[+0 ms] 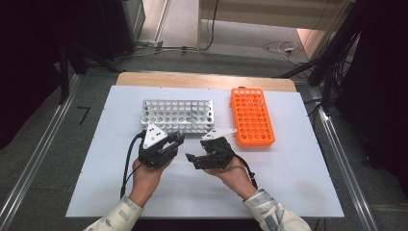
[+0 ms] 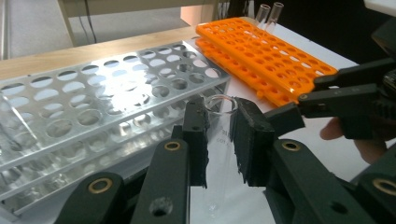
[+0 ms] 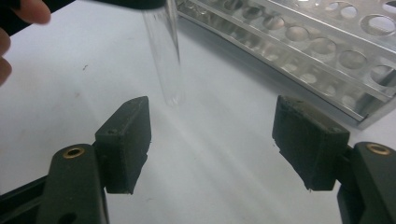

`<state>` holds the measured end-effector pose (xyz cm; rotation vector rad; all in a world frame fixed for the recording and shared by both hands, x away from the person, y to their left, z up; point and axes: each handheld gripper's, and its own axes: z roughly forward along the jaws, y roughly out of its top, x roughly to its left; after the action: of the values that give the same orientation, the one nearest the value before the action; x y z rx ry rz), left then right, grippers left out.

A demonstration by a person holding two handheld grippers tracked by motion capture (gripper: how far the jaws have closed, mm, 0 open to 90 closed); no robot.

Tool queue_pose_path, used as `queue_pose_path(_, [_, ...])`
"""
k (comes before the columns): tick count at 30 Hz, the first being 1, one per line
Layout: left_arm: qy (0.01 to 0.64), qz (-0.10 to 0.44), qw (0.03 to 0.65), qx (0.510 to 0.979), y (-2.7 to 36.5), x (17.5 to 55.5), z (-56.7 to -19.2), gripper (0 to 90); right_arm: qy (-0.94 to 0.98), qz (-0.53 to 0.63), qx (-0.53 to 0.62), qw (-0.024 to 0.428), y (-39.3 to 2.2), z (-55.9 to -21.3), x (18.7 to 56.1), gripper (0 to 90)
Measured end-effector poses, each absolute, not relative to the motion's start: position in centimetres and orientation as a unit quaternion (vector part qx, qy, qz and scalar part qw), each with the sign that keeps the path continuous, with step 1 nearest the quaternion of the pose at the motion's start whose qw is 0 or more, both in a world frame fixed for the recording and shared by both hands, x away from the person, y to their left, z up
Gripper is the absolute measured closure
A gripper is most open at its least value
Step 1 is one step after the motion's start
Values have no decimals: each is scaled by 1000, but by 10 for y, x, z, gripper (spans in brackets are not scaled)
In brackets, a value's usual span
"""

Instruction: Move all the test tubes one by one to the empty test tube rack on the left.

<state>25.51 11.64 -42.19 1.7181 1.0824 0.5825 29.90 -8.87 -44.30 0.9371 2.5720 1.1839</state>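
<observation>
Holding the glass tube (image 2: 219, 140) upright in our closed left gripper (image 2: 218, 140), just in front of the metal rack (image 2: 93, 107), we keep our right gripper (image 3: 212, 140) open beneath its rounded bottom end.

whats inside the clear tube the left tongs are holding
Nothing that shows: the clear tube looks empty, its open mouth up and white table showing through. The left tongs cover both its sides.
</observation>
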Motion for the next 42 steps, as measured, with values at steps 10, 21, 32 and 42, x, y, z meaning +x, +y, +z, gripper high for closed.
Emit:
queue_pose_path(10, [457, 253, 490, 698, 130, 264, -411, 754, 851, 399, 328, 96, -119, -441, 301, 252])
queue_pose_path(21, [471, 267, 491, 682, 139, 276, -396, 758, 825, 412, 370, 110, -162, -440, 306, 234])
queue_pose_path(32, [491, 294, 480, 665, 154, 294, -387, 758, 825, 408, 375, 109, -167, -442, 307, 232])
queue_pose_path(42, [502, 323, 472, 649, 162, 313, -387, 757, 822, 409, 383, 107, -168, -443, 308, 232])
